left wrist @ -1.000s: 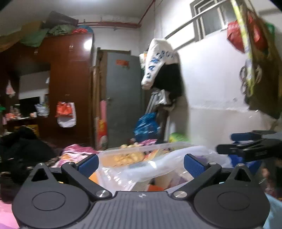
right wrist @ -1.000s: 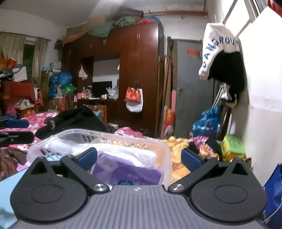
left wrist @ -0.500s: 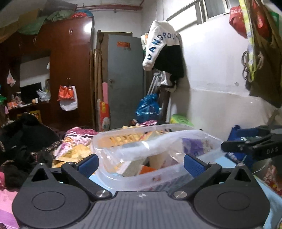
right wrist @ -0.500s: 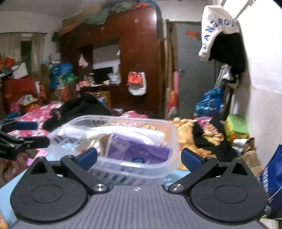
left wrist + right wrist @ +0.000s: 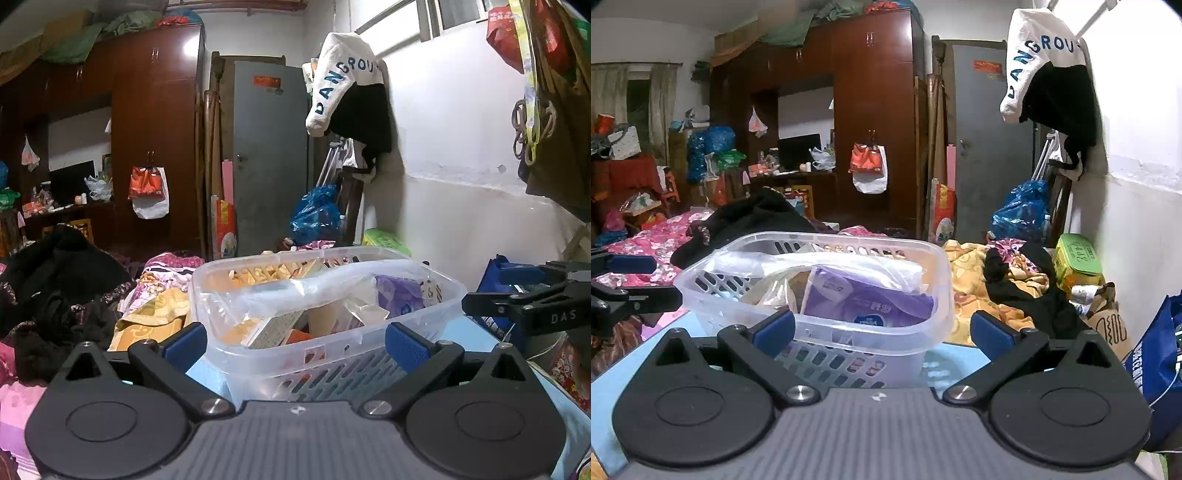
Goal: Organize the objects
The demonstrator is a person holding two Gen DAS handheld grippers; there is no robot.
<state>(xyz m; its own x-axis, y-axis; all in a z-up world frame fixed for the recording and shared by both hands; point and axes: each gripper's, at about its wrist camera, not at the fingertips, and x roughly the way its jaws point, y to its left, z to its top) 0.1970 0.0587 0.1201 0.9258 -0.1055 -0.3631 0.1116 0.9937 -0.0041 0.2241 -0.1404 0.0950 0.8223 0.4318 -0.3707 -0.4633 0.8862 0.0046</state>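
A clear plastic basket (image 5: 258, 347) with slotted walls stands on a light blue surface (image 5: 617, 376), just ahead of both grippers. It holds a purple packet (image 5: 871, 295), clear plastic bags (image 5: 295, 291) and boxes. My left gripper (image 5: 295, 341) is open and empty, its blue pads either side of the basket's near wall. My right gripper (image 5: 882, 328) is open and empty in the same way. The right gripper also shows at the right edge of the left wrist view (image 5: 517, 295), and the left gripper at the left edge of the right wrist view (image 5: 631, 284).
Piles of clothes and bedding (image 5: 1008, 288) lie beyond the basket. A blue bag (image 5: 1156, 365) stands at the right by the white wall. A green box (image 5: 1075, 258) sits near the wall. A dark wardrobe (image 5: 875, 122) and grey door (image 5: 269, 155) stand at the back.
Both grippers have pulled back and risen, so the basket sits lower in both views and more of its slotted walls and the blue surface show. Jaws have stayed open.
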